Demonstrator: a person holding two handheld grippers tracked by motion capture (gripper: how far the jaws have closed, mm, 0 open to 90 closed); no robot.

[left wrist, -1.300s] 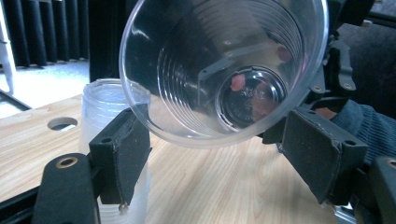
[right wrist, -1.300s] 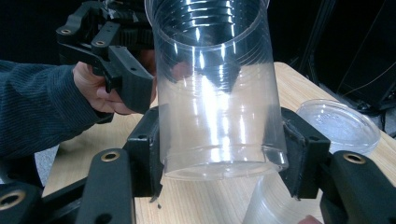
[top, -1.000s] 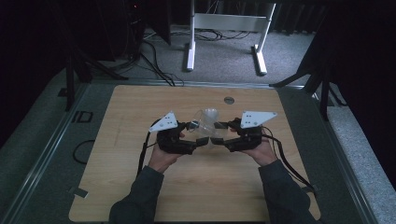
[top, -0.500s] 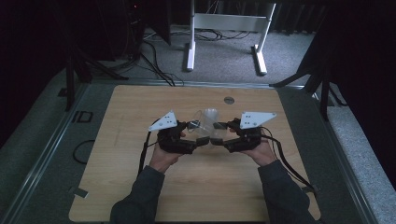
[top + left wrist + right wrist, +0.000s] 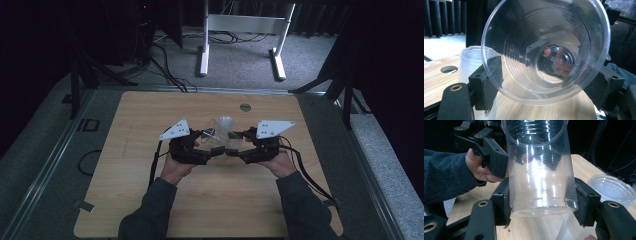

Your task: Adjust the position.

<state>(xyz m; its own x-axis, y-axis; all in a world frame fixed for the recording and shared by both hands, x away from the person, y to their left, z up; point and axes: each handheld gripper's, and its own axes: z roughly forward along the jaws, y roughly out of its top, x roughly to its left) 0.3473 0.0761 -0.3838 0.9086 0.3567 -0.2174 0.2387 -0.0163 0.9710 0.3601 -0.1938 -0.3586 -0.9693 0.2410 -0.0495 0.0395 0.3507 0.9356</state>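
High view: a clear plastic cup (image 5: pixel 223 134) is held above the middle of the wooden counter (image 5: pixel 130 200), between the left tool (image 5: pixel 210 150) and the right tool (image 5: pixel 236 149), which face each other.
Left tool: in the left gripper view its jaws press on opposite sides of the cup (image 5: pixel 546 50) near the rim; the open mouth faces this camera, so the tool is clenched on the cup.
Right tool: in the right gripper view its jaws grip the cup (image 5: pixel 541 172) close to its base, likewise clenched on it.
Long axis: it runs from one tool to the other, mouth toward the left, base toward the right.
Nearer hand: neither; both tools are on the cup at opposite ends.
Nearby: a stack of cups (image 5: pixel 474 60) stands on the counter behind the left jaw, and a clear lid (image 5: pixel 611 188) lies flat beyond the right tool.
Judgement: any pull would run along that shared axis; whether this is one cup or two nested cannot be told.
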